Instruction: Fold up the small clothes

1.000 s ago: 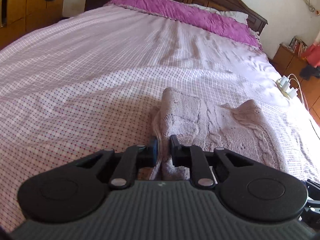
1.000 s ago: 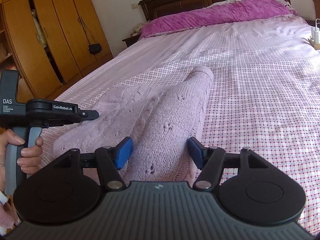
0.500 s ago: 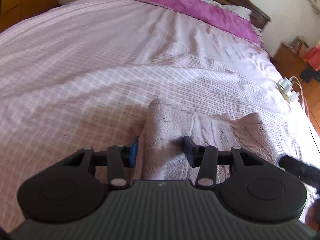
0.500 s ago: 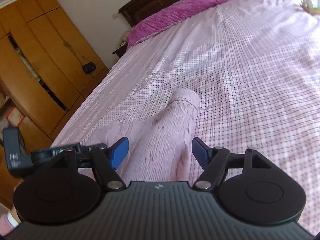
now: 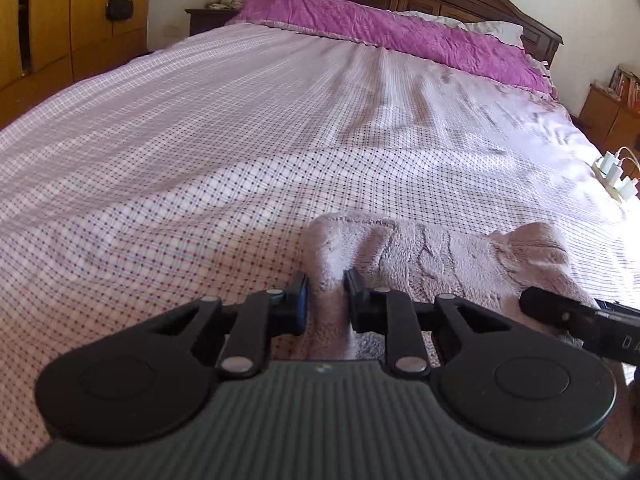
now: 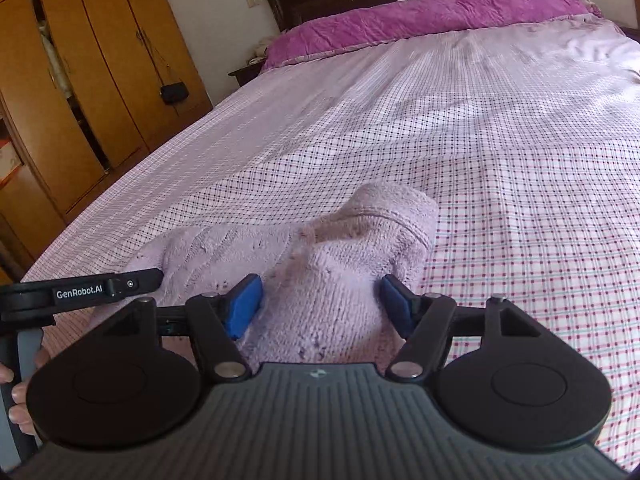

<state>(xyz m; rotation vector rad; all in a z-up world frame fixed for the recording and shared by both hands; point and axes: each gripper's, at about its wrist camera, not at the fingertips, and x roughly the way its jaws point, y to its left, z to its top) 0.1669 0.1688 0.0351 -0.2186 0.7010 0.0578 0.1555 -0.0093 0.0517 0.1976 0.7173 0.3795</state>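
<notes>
A lilac knit garment lies bunched on the checked bedsheet, near the bed's front edge. My left gripper is shut on a raised fold at the garment's left end. In the right wrist view the same garment runs forward between the blue pads of my right gripper, which is wide open above it and grips nothing. The left gripper's black body shows at the left edge, held by a hand.
A purple quilt lies along the dark wooden headboard. A power strip with chargers sits on the bed's right edge. A wooden wardrobe stands to the left, and a low cabinet to the far right.
The left gripper opened half a second ago and has now shut on a fold of the garment. The right gripper stayed open and dropped closer over the garment.
</notes>
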